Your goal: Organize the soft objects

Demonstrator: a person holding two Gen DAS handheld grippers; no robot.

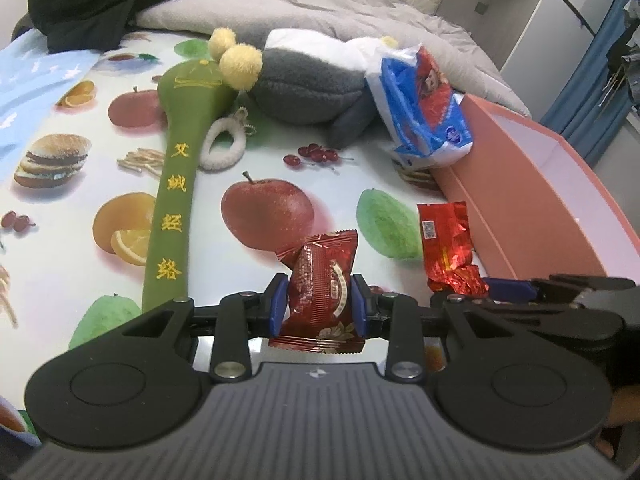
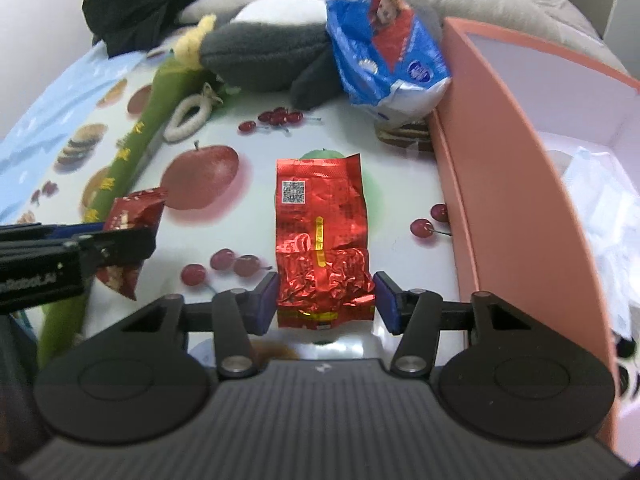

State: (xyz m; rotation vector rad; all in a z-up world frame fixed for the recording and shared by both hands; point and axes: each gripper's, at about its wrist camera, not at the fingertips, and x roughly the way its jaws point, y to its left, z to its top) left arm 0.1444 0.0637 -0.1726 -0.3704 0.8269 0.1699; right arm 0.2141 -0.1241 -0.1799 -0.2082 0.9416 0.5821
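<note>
Dark-red snack packet [image 1: 320, 300] clamped in left hand-held gripper [image 1: 319, 304] for boxing; right hand-held gripper [image 2: 325, 302] parted, straddling foil sachet [image 2: 322, 236], not yet pinching.

The salmon-pink cardboard box [image 2: 500, 184] is running off the right wrist view's right edge, its crumpled white contents [image 2: 600, 216] blurring beyond identification. The grey plush toy [image 1: 308, 88] is lying partly hidden behind the blue-and-white plastic pack [image 1: 420, 112].

Fruit-printed cloth [image 1: 224, 168], dark-red packet [image 1: 320, 292], pink box [image 1: 532, 200].
</note>
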